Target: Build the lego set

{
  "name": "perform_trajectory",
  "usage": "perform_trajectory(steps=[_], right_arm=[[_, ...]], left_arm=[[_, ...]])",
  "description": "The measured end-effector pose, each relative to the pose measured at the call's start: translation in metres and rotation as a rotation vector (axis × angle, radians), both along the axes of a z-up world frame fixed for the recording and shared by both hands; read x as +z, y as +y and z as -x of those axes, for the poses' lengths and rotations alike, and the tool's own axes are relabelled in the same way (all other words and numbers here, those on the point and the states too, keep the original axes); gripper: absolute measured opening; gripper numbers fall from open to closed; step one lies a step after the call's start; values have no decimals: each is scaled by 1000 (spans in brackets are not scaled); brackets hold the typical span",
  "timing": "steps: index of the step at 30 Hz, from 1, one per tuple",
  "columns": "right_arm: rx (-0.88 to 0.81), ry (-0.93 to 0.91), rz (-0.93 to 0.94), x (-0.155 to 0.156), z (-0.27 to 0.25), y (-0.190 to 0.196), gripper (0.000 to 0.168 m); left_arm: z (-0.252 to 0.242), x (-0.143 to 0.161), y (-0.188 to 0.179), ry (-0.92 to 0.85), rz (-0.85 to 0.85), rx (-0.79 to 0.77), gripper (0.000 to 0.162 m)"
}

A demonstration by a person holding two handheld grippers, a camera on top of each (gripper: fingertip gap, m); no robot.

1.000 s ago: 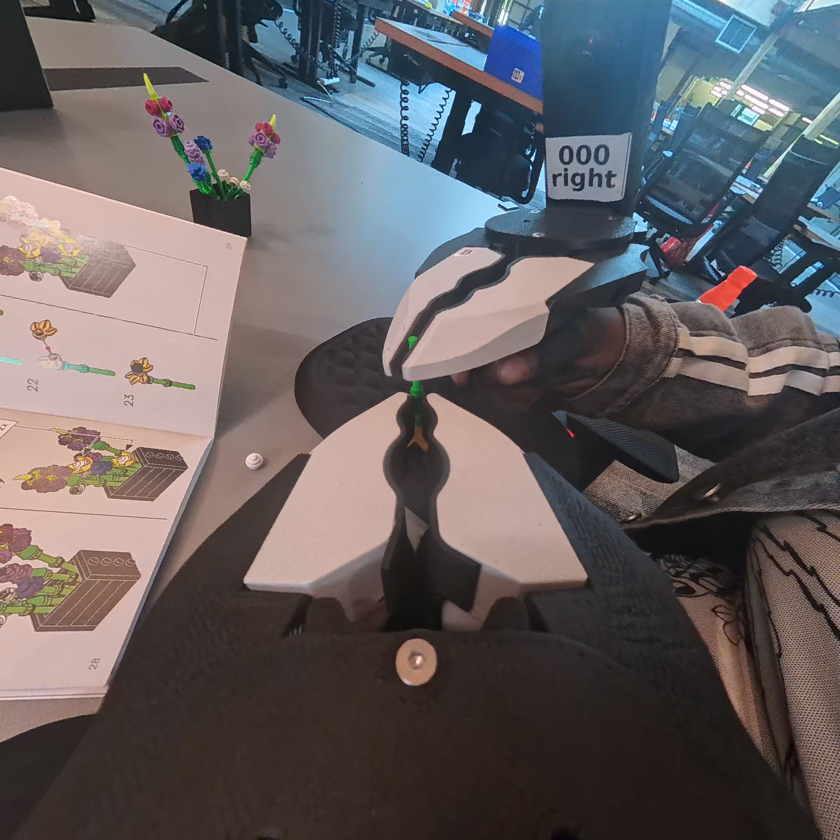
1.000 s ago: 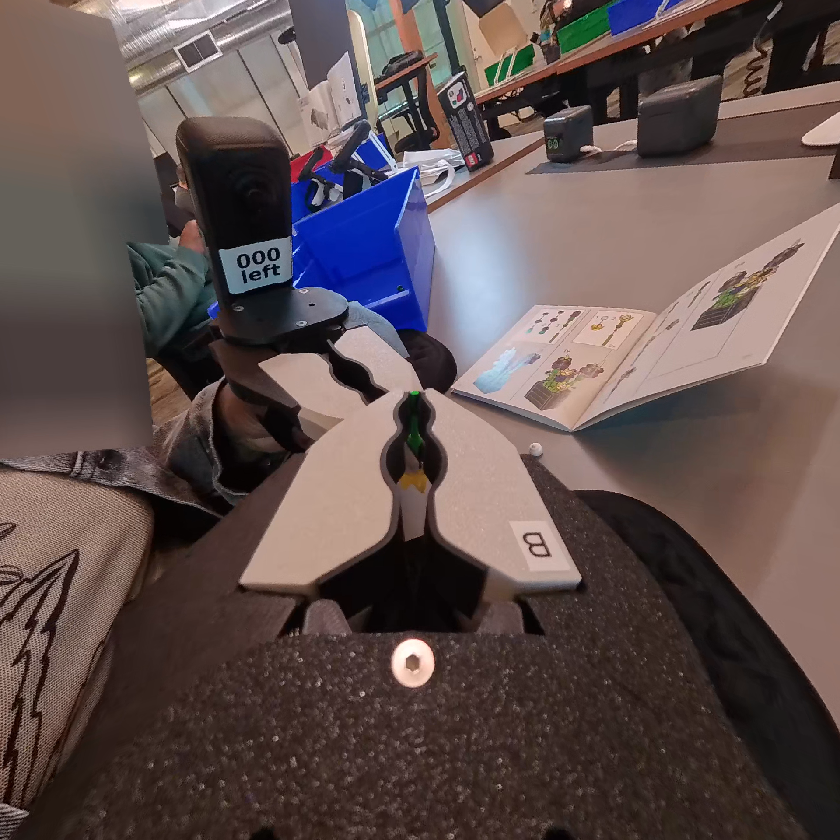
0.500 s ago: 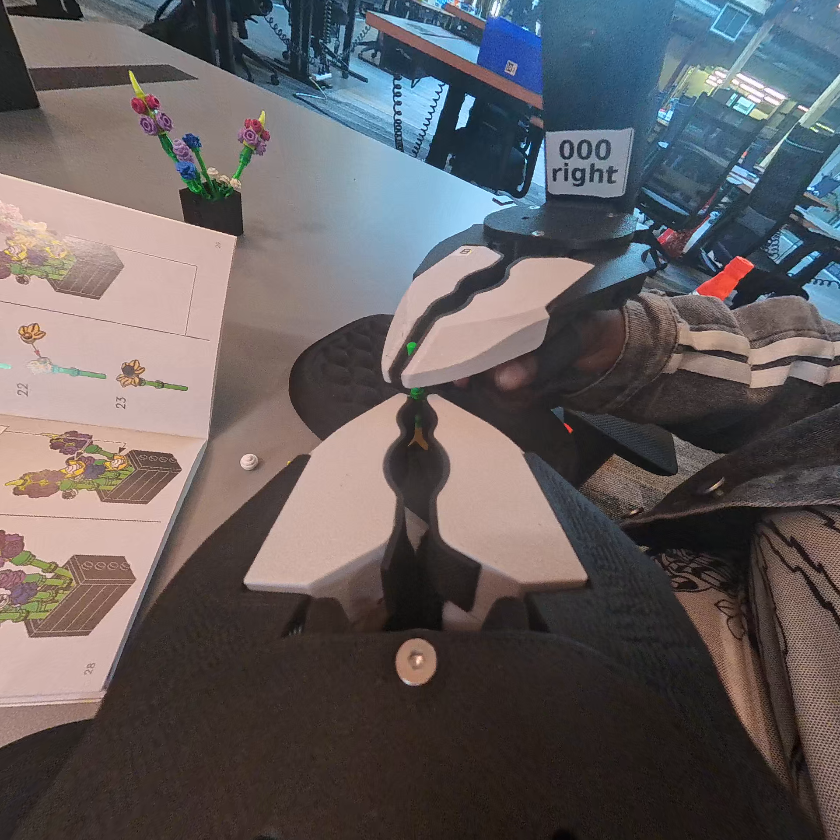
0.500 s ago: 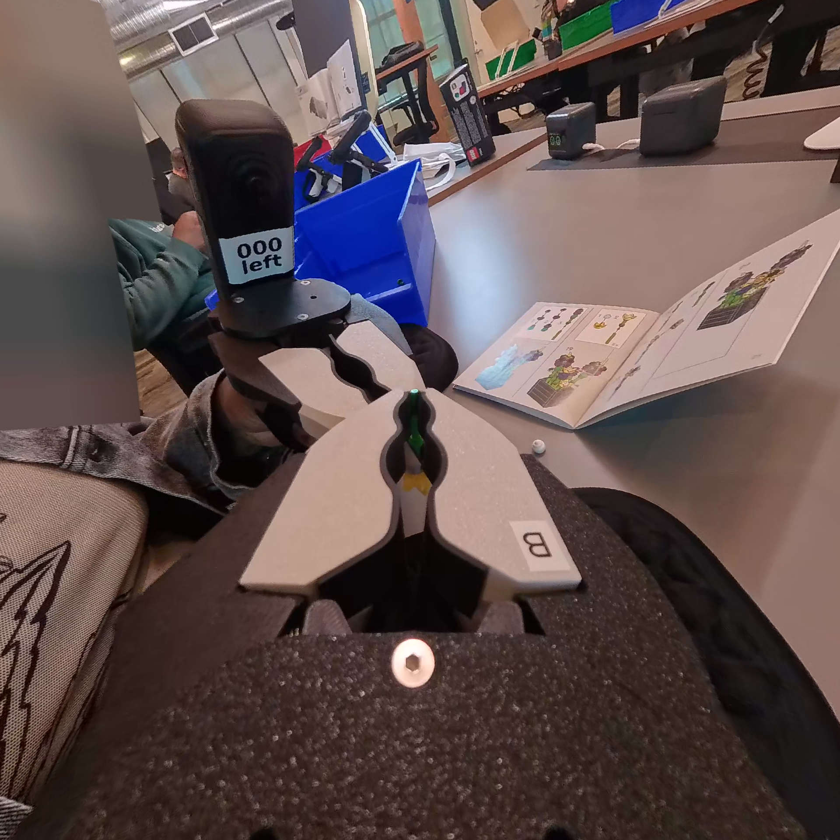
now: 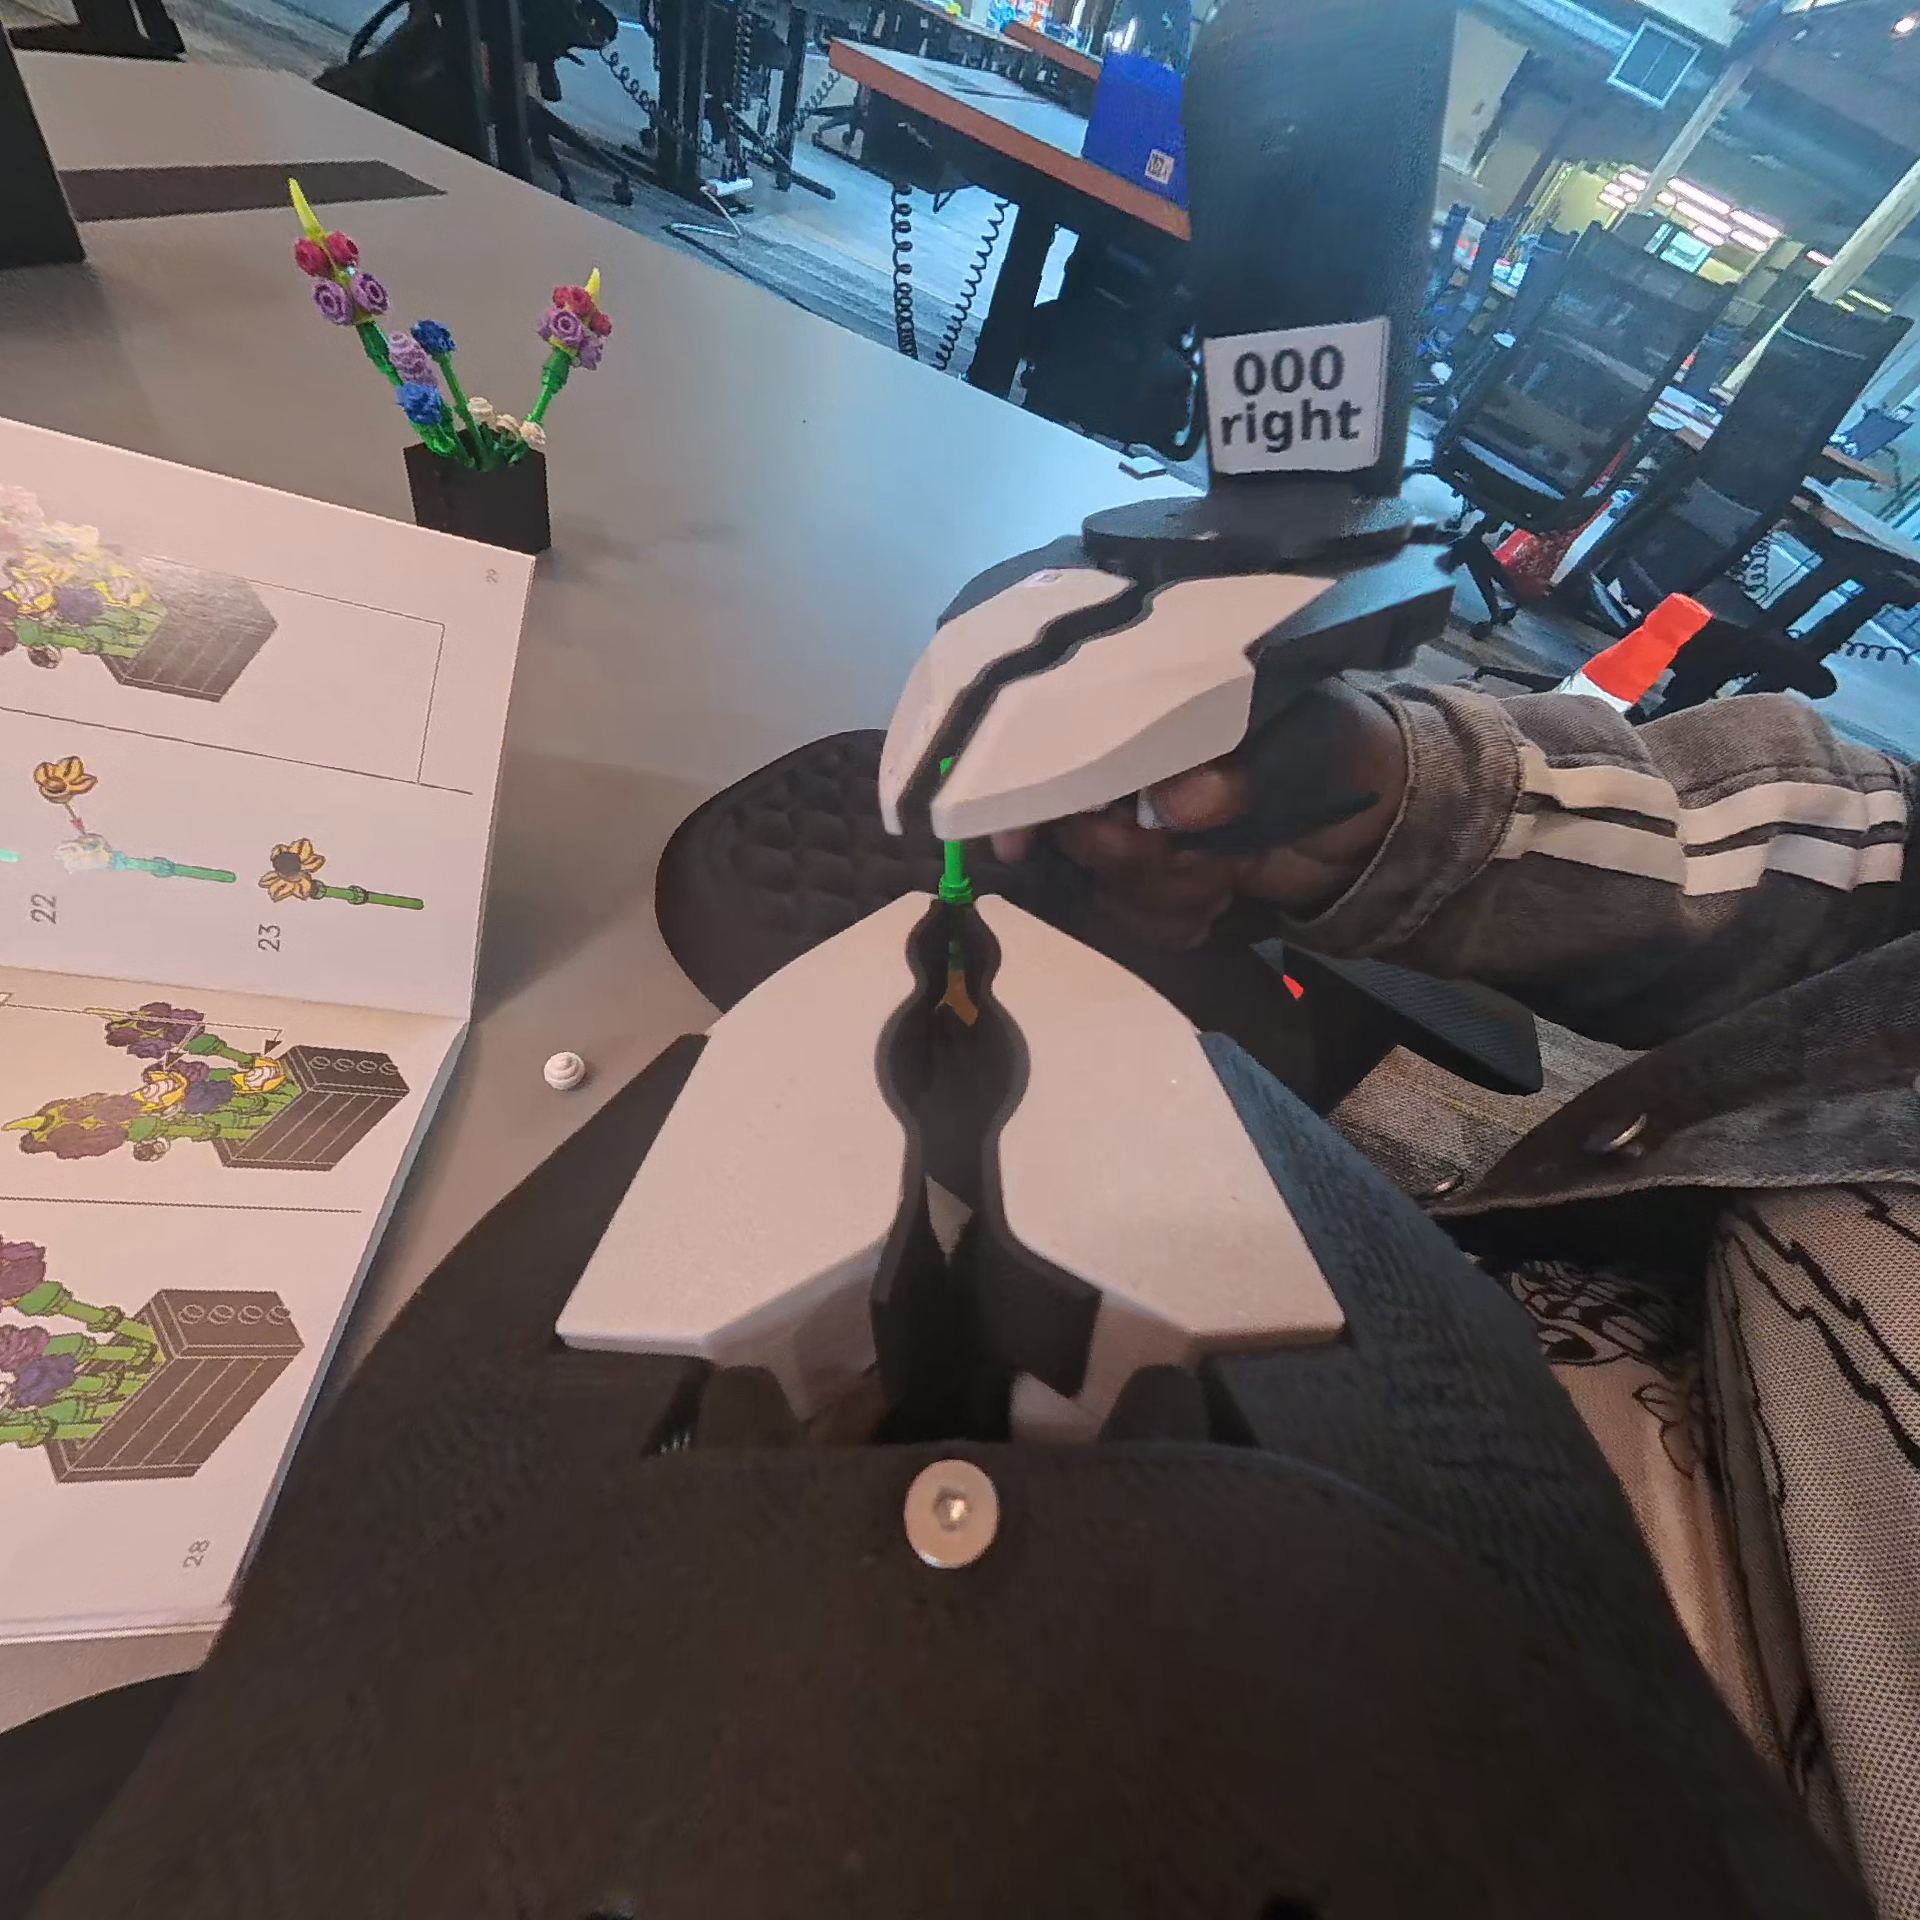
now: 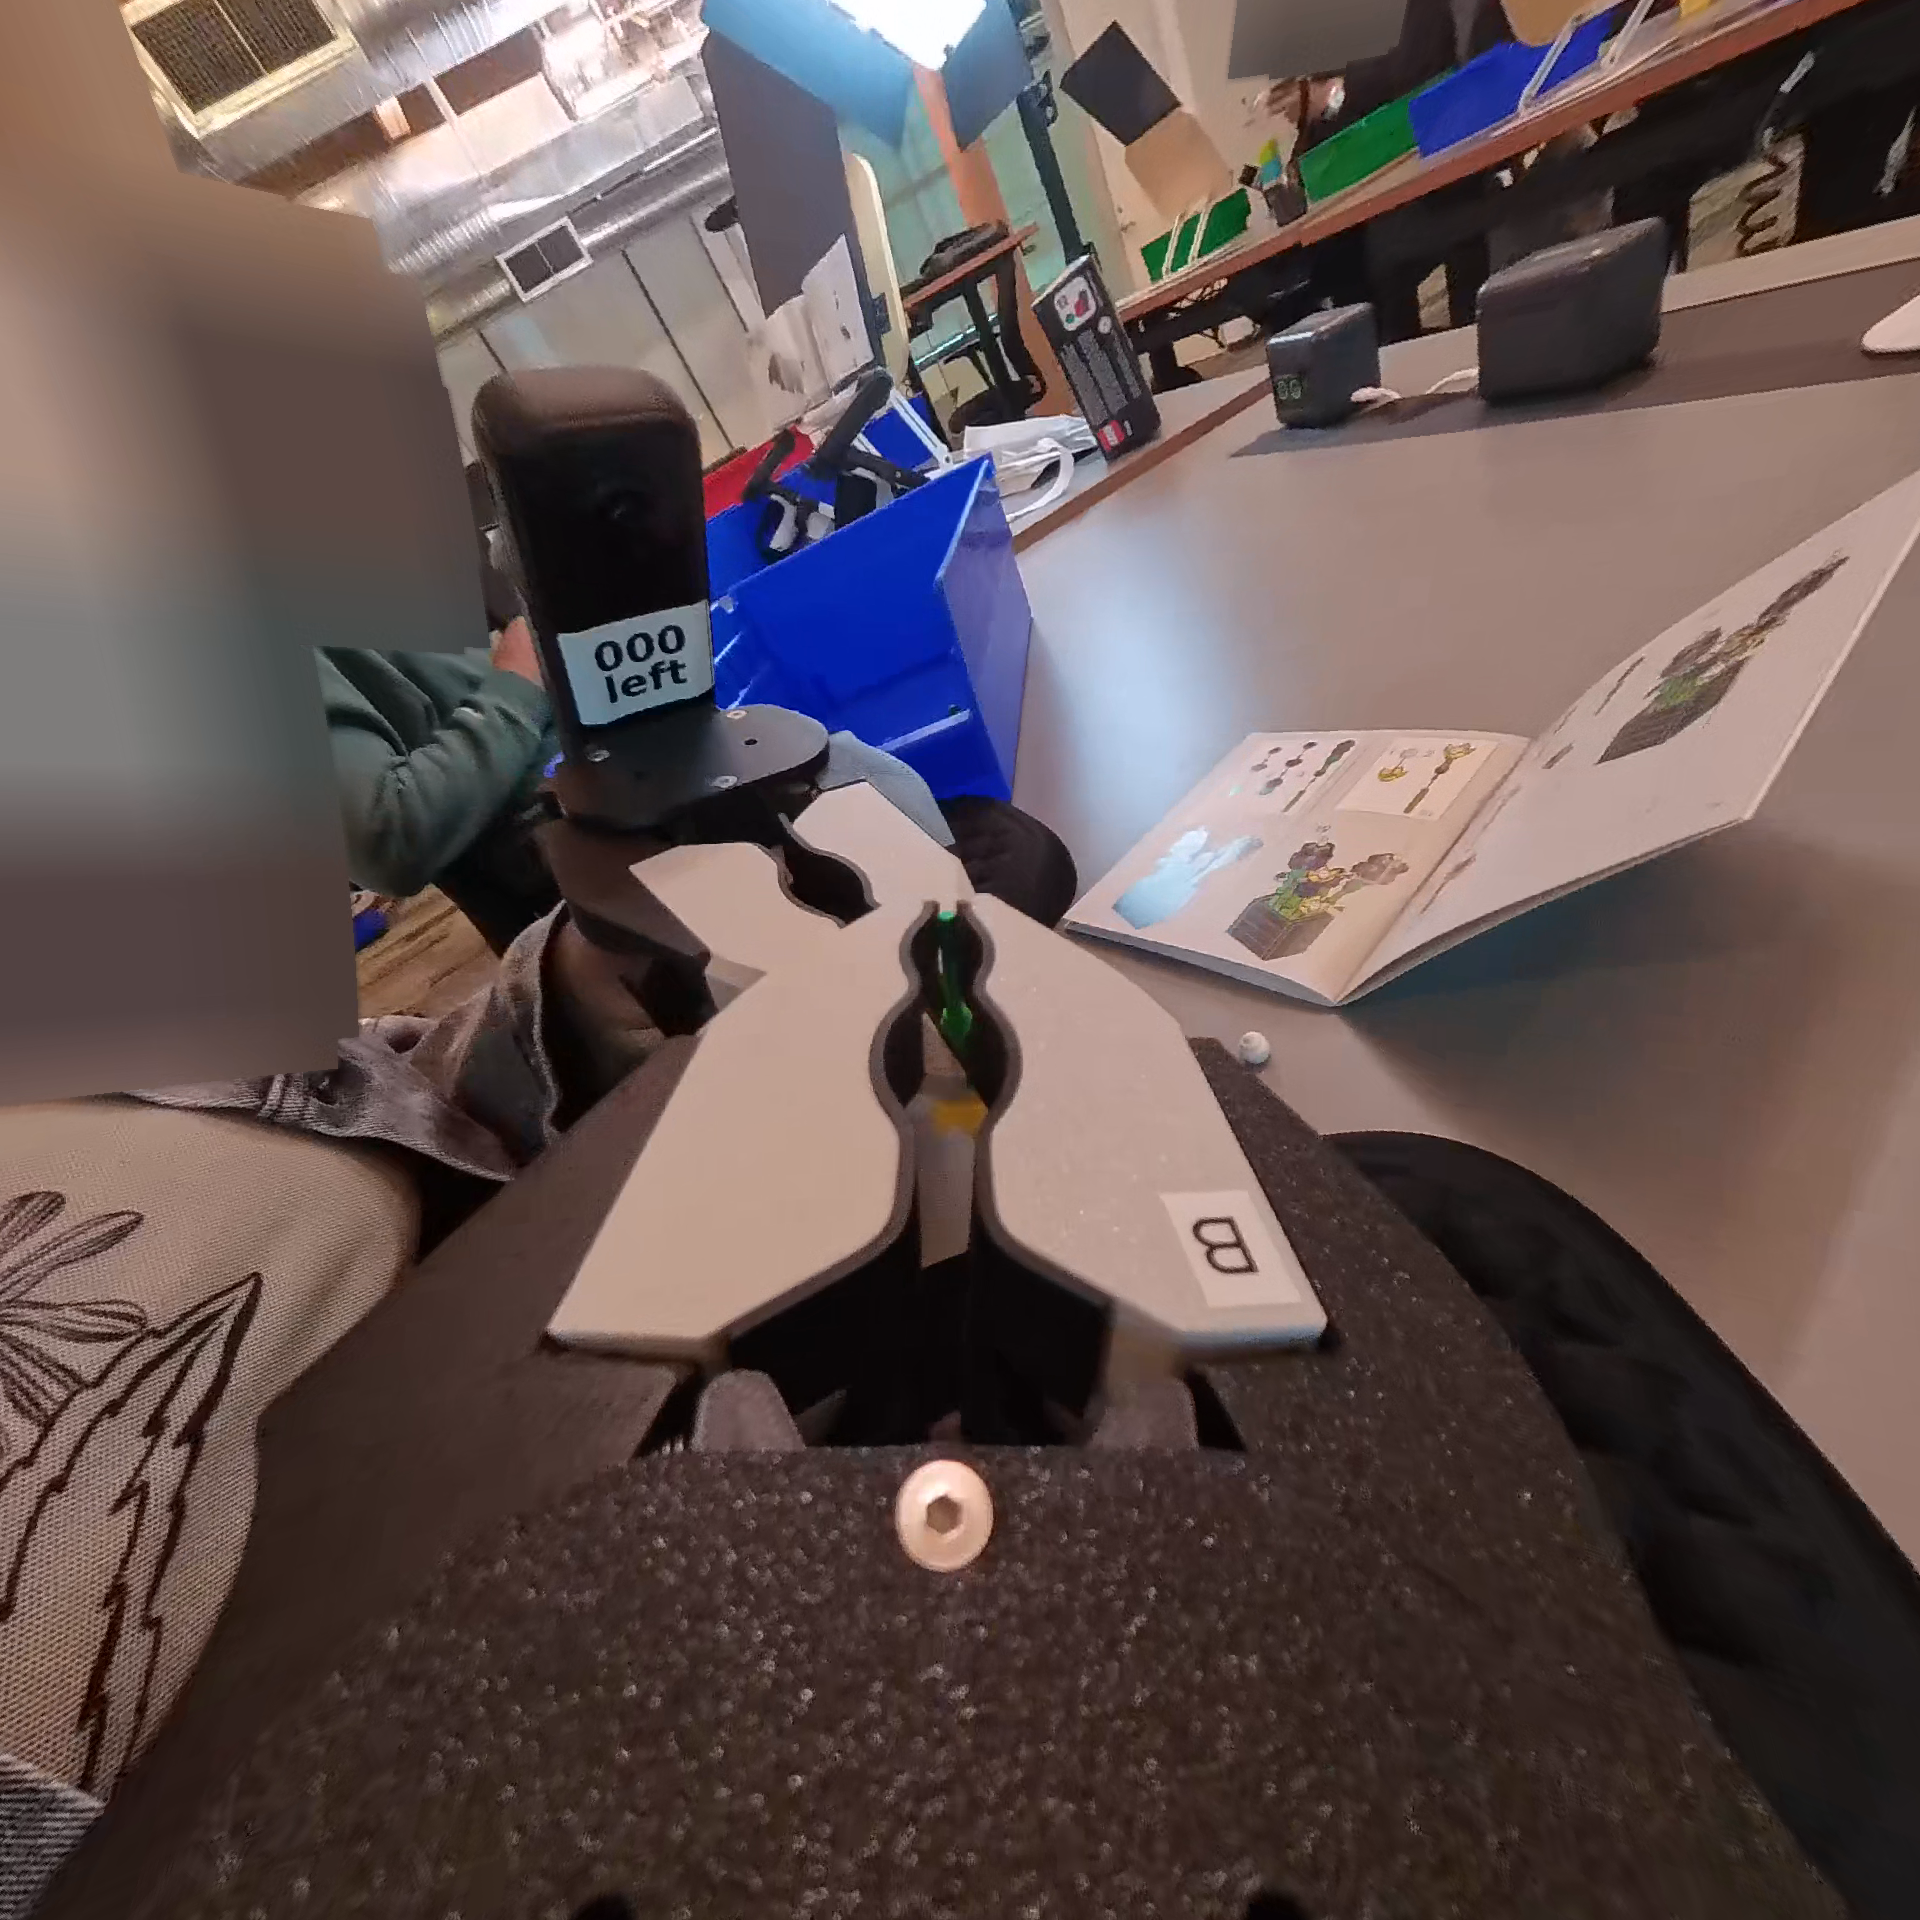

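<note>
Lego stem (image 5: 953, 878) clamped by both grippers; black pot (image 5: 478, 506) holds flowers (image 5: 447, 343).

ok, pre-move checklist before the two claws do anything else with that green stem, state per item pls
1. Left claw shut on the green stem: ok, its tips meet around it.
2. Right claw gripping the same stem: ok, the stem runs between its closed fingers.
3. Yellow piece seated on the stem: cannot tell, mostly hidden between the fingers.
4. Claws clear of each other: not ok, tips nearly touching.
5. Vase with flowers upright on the table, clear of the claws: ok.
6. Small white stud accounted for: ok, loose on the table beside the instruction booklet.
</note>
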State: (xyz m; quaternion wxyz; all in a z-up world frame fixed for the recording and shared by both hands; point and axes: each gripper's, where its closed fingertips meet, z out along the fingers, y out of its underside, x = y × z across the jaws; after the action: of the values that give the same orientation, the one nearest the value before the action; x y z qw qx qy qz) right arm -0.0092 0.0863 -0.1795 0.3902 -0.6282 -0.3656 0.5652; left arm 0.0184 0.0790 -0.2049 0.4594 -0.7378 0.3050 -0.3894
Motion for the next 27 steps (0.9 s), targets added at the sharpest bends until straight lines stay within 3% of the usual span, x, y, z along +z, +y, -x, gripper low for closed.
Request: perform_trajectory(steps=[6,27], right_arm=[[-35,-42,-95,-1,0,-2,4],[3,-95,-128,-7,5,-11,5]], left_arm=[[2,2,-1,-3,-28,14,0],[0,1,-5,2,-25,-20,0]])
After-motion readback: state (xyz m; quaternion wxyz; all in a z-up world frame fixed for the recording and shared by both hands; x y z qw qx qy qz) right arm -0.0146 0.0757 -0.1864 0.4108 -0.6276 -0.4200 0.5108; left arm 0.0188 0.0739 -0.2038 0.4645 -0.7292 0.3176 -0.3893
